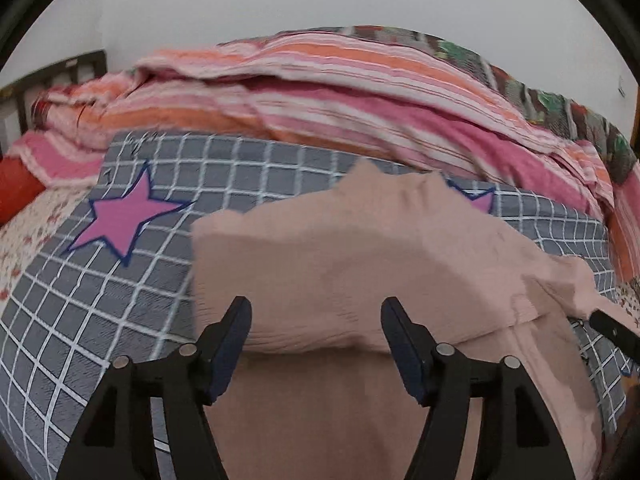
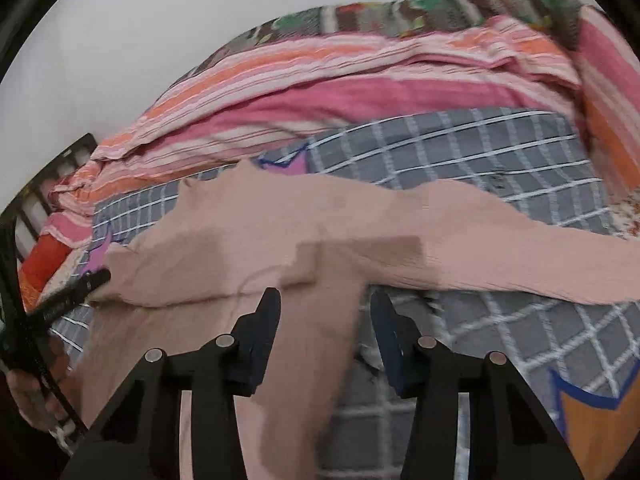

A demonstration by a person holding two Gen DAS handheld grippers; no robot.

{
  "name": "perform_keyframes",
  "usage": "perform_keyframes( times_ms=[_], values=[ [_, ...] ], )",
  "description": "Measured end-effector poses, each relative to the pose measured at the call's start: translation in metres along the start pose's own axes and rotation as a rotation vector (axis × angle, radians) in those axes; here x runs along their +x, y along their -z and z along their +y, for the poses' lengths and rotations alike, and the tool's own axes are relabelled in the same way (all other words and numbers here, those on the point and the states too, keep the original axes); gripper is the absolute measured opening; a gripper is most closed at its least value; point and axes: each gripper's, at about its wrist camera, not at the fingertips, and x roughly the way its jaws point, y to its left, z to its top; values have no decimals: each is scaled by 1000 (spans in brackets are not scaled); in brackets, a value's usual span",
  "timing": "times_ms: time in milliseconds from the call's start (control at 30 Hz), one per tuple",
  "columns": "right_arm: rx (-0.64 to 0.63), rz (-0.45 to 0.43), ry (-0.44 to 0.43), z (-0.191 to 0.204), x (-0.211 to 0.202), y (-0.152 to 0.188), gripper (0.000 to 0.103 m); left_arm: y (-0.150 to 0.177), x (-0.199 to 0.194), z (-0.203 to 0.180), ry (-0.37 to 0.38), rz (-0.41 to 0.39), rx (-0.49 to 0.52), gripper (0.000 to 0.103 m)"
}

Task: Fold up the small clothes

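Note:
A small salmon-pink garment (image 1: 360, 248) lies on a grey checked sheet (image 1: 80, 300) with pink stars. Its far part is folded over toward me, making a thick fold edge across the middle. My left gripper (image 1: 316, 312) is open, its fingers spread over that fold edge and holding nothing. In the right wrist view the same garment (image 2: 248, 248) shows with a long sleeve (image 2: 520, 252) stretched out to the right. My right gripper (image 2: 326, 304) is open over the garment's right side, near the sleeve's base. The left gripper's finger (image 2: 80, 286) shows at the garment's left edge.
A heap of pink and orange striped bedding (image 1: 340, 92) lies behind the sheet, with a dark patterned blanket (image 1: 520, 80) beyond it. A dark bed frame (image 1: 52, 76) stands at the far left against a white wall. A red cushion (image 1: 16, 196) lies at the left.

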Motion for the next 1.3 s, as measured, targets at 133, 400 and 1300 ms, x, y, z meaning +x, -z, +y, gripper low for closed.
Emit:
perform_keyframes(
  times_ms=[133,400,1300],
  values=[
    [-22,73,23,16,31,-18,47,1,12,22,18,16,-49,70],
    [-79,188,131,29,84,-12,48,9,23,15,12,33,-14,72],
    [-71,60,90,26,63,-15,3,2,14,36,68,-5,-95,73]
  ],
)
